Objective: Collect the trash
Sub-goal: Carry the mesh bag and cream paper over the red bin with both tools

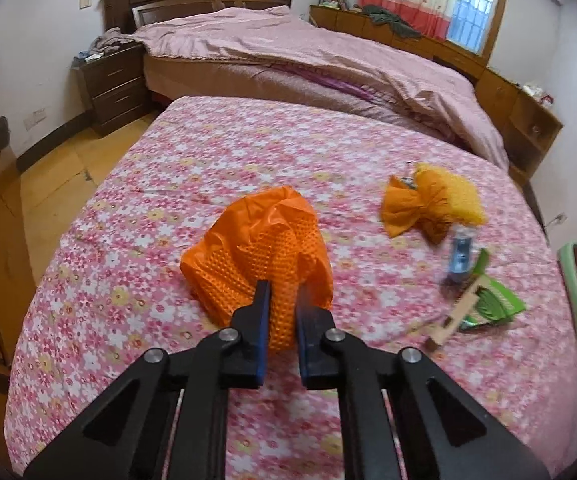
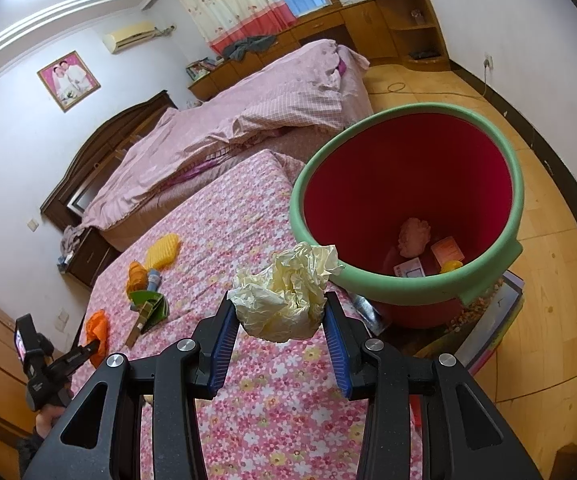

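My left gripper (image 1: 281, 292) is shut on a crumpled orange plastic bag (image 1: 260, 248) over the floral sheet; it also shows at far left in the right wrist view (image 2: 95, 346). My right gripper (image 2: 278, 300) is shut on a crumpled cream paper wad (image 2: 284, 300), held above the bed edge just left of the red bin with a green rim (image 2: 368, 284). The bin holds a pink wad (image 2: 413, 237) and small boxes (image 2: 446, 251). More trash lies on the sheet: an orange wrapper (image 1: 412, 210), a yellow sponge-like piece (image 1: 462, 196), a blue tube (image 1: 460, 256), a green packet (image 1: 492, 300).
The floral sheet (image 1: 208, 160) covers a surface in front of a bed with a pink quilt (image 1: 288, 52). A dark nightstand (image 1: 112, 88) stands at left, wooden cabinets (image 1: 528, 120) at right. The bin's rim (image 1: 572, 280) shows at the far right. Books lie under the bin (image 2: 488, 320).
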`<state>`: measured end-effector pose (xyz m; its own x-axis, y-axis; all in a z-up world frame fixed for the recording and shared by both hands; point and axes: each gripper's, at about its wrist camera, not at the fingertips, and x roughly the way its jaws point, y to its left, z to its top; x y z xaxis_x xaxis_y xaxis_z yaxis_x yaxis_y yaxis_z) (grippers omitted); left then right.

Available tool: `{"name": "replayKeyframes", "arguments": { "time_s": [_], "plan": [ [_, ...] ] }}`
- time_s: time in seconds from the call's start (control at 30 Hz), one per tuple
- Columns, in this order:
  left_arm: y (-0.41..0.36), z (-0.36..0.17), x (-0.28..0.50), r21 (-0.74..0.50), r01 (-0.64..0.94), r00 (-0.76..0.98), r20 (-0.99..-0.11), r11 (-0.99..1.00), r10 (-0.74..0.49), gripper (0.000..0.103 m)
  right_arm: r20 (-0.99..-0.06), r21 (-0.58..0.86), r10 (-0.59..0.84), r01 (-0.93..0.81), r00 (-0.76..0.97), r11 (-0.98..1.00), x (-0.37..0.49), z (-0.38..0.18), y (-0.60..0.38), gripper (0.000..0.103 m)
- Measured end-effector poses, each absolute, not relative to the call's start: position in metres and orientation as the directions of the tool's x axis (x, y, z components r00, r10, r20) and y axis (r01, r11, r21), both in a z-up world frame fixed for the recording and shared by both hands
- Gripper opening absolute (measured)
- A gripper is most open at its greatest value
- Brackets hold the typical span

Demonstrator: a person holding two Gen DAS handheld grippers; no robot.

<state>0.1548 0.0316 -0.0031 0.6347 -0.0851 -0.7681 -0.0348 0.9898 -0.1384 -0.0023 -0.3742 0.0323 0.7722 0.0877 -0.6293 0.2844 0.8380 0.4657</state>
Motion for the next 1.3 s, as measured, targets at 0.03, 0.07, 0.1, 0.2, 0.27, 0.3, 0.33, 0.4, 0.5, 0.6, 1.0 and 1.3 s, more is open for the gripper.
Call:
{"name": "replayKeyframes", "arguments": {
  "time_s": [0.03, 0.07, 0.1, 0.2, 0.27, 0.3, 0.33, 0.4, 0.5, 0.6, 1.0, 1.3],
  "plan": [
    [0.03, -0.001, 0.153, -0.148, -0.027, 0.637, -0.765, 0.989, -0.097, 0.01, -0.627, 0.466, 0.085, 0.286, 0.774, 0.837, -0.004, 0.033, -0.375, 0.043],
    [0.027, 0.004, 0.149, -0.163, -0.008, 0.643, -0.756, 0.987, -0.12, 0.009, -0.625, 0.467, 0.082, 0.288, 0.776, 0.836, -0.005, 0.034, -0.376, 0.043],
    [0.024, 0.009, 0.144, -0.174, 0.007, 0.648, -0.749, 0.985, -0.137, 0.009, -0.623, 0.469, 0.08, 0.289, 0.778, 0.834, -0.007, 0.034, -0.378, 0.043],
    [0.012, 0.022, 0.132, -0.213, 0.055, 0.653, -0.731, 0.975, -0.196, 0.009, -0.616, 0.473, 0.072, 0.295, 0.785, 0.83, -0.012, 0.036, -0.382, 0.043],
    [0.0, 0.032, 0.126, -0.237, 0.094, 0.657, -0.715, 0.967, -0.239, 0.009, -0.609, 0.476, 0.064, 0.3, 0.79, 0.826, -0.016, 0.037, -0.386, 0.043],
    [-0.005, 0.036, 0.123, -0.241, 0.11, 0.66, -0.708, 0.964, -0.252, 0.009, -0.606, 0.478, 0.061, 0.302, 0.793, 0.825, -0.017, 0.038, -0.388, 0.043],
    [-0.015, 0.043, 0.119, -0.244, 0.137, 0.664, -0.697, 0.96, -0.272, 0.009, -0.604, 0.48, 0.059, 0.304, 0.795, 0.823, -0.018, 0.038, -0.389, 0.043],
    [-0.027, 0.051, 0.117, -0.248, 0.175, 0.664, -0.685, 0.953, -0.3, 0.009, -0.597, 0.484, 0.051, 0.308, 0.801, 0.819, -0.022, 0.039, -0.395, 0.043],
    [-0.056, 0.065, 0.112, -0.265, 0.248, 0.651, -0.667, 0.932, -0.363, 0.008, -0.591, 0.487, 0.041, 0.317, 0.805, 0.814, -0.026, 0.04, -0.403, 0.043],
    [-0.082, 0.073, 0.109, -0.267, 0.294, 0.644, -0.654, 0.918, -0.396, 0.008, -0.588, 0.493, 0.028, 0.33, 0.809, 0.805, -0.028, 0.041, -0.414, 0.043],
    [-0.221, 0.082, 0.109, -0.238, 0.495, 0.543, -0.666, 0.835, -0.512, 0.008, -0.584, 0.493, 0.009, 0.346, 0.811, 0.798, -0.016, 0.038, -0.461, 0.043],
    [-0.309, 0.06, 0.114, -0.243, 0.587, 0.446, -0.698, 0.772, -0.56, 0.008, -0.614, 0.505, 0.018, 0.374, 0.789, 0.778, 0.0, 0.016, -0.501, 0.045]
  ]
}}
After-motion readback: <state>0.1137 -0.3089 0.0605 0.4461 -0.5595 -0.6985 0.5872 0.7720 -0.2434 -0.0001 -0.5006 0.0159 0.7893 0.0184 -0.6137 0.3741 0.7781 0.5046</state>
